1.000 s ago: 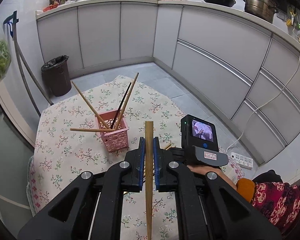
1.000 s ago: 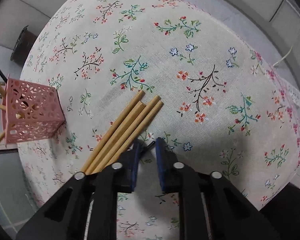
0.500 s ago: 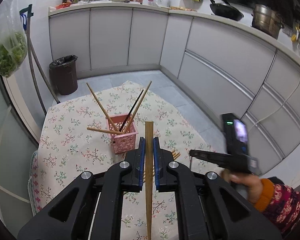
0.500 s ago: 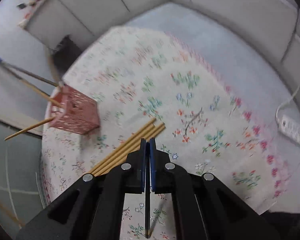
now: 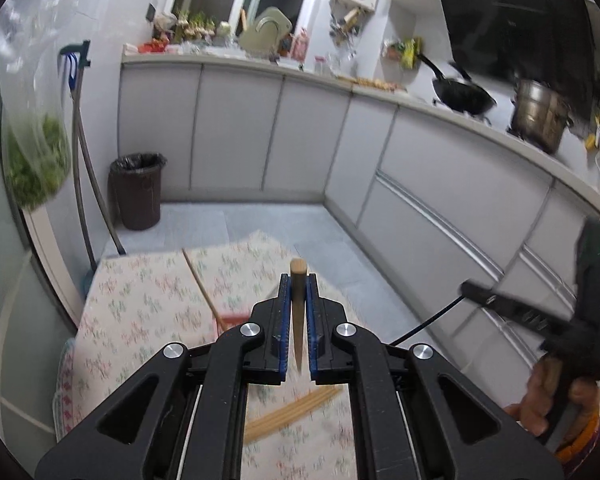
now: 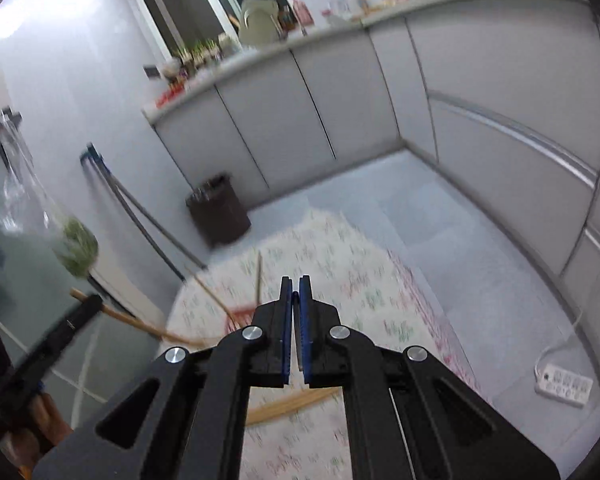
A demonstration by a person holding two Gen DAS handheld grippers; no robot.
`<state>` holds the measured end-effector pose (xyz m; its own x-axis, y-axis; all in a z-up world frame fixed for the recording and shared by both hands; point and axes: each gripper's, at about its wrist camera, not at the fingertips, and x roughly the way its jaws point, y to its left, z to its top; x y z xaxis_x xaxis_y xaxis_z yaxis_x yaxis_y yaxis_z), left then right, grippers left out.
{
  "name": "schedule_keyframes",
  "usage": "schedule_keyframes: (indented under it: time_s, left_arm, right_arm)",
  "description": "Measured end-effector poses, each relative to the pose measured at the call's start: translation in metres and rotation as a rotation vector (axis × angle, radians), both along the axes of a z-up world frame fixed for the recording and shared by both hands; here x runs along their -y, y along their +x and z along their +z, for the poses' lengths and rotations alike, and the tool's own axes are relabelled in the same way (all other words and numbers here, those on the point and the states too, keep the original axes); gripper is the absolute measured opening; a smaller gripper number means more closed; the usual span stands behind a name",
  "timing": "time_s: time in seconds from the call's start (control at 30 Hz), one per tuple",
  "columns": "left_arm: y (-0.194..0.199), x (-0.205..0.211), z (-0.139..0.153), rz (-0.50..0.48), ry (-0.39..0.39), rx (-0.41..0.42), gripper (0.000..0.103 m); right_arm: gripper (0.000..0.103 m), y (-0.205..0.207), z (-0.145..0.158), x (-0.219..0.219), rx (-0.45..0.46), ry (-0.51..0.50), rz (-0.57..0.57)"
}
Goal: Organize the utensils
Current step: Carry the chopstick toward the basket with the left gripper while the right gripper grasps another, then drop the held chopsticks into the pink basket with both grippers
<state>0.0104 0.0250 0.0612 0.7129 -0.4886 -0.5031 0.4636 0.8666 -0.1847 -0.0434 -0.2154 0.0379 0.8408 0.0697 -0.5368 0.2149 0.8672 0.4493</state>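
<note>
Wooden chopstick (image 5: 299, 312) sits clamped between my left gripper (image 5: 299, 320) pads, its blunt end poking up just past the fingertips at the middle of the frame. My right gripper (image 6: 296, 320) is pinched almost fully closed on a thin dark stick (image 6: 296, 300) that shows only as a sliver between the pads; in the left view it appears as a black line (image 5: 432, 320) trailing from that tool at right. The pink holder (image 5: 232, 320) is mostly hidden behind my left fingers, low and centre-left, with one light chopstick (image 5: 202, 284) leaning out of it toward the upper left. A loose bundle of bamboo chopsticks (image 5: 296, 412) lies on the floral tablecloth (image 5: 140, 300), bottom centre, beneath both tools.

Both views are blurred and aimed high, so I judge the step as carrying these sticks to the holder. To do it well, I'd tip each tool down until the holder's mouth is plainly visible, lower one stick at a time, thin end first, clear of the leaning ones, and loosen only once the tip is inside, lest it tip the light holder.
</note>
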Motion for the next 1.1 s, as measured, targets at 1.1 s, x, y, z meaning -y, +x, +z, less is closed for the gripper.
schedule_keyframes:
  time_s: [1.1]
  left_arm:
    - [0.084,-0.026,-0.011,0.249,-0.032,0.019,0.033]
  right_arm:
    - [0.004,0.148,-0.021,-0.077,0.015,-0.049,0.173]
